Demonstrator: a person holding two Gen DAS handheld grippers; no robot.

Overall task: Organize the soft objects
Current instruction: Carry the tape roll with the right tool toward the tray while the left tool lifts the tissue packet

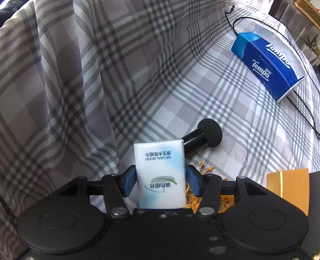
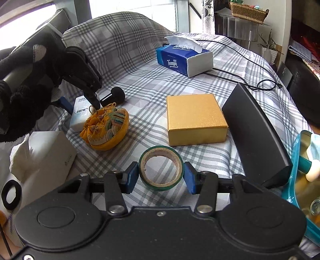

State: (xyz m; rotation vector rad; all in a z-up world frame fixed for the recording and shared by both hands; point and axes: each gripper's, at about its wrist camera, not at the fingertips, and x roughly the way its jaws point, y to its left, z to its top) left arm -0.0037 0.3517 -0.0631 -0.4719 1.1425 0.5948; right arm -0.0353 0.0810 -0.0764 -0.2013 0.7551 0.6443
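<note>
Tissue pack [image 1: 160, 172] is gripped between left jaws for sorting; tape roll [image 2: 161, 168] is bracketed, ungripped, by open right jaws.

A lived-in home is indicated, most likely a bedroom or sitting room. A soft piece of furniture (bed or sofa, it cannot be told which) is covered by a grey-and-white plaid cotton sheet [image 2: 200, 84]. An opened blue Tempo tissue pack [image 2: 184, 60] and a thin black charging cable [image 2: 250, 66] are seen lying on it. Behind, a woven wicker basket [image 2: 248, 12] is set on a shelf, and a small potted plant [image 2: 269, 48] is seen beside a white wall.
</note>
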